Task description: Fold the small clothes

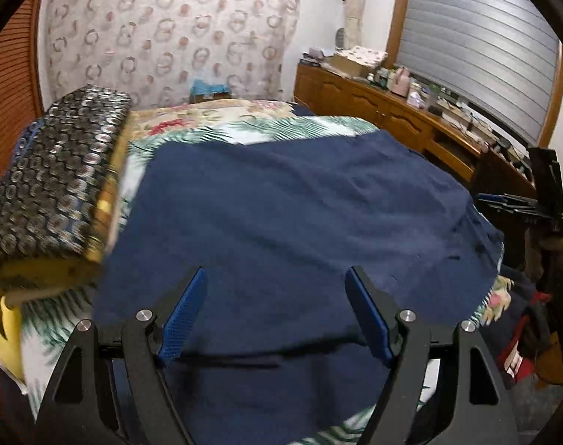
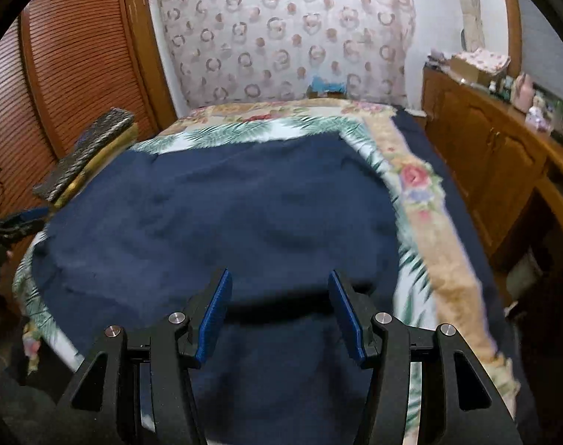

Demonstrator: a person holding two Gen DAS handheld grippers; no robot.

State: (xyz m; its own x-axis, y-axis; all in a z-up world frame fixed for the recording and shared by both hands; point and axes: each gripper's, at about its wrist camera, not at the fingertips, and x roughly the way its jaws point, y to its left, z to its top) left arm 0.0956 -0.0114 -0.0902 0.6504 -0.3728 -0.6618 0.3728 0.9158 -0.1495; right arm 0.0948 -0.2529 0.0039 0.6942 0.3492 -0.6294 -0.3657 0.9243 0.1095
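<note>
A navy blue garment (image 1: 300,215) lies spread flat on the bed, over a palm-leaf sheet (image 1: 281,126). It also fills the middle of the right wrist view (image 2: 222,215). My left gripper (image 1: 277,278) is open and empty, just above the garment's near edge, where a folded hem runs below the blue pads. My right gripper (image 2: 279,278) is open and empty, above the near part of the garment. The right gripper also shows at the far right of the left wrist view (image 1: 519,204). The left gripper shows at the left edge of the right wrist view (image 2: 18,220).
A stack of folded patterned textiles (image 1: 59,185) lies at the bed's left side, also in the right wrist view (image 2: 88,155). A wooden dresser (image 1: 392,111) with clutter runs along the right. A louvered wooden door (image 2: 70,66) stands at the left. A floral curtain (image 2: 289,33) hangs behind.
</note>
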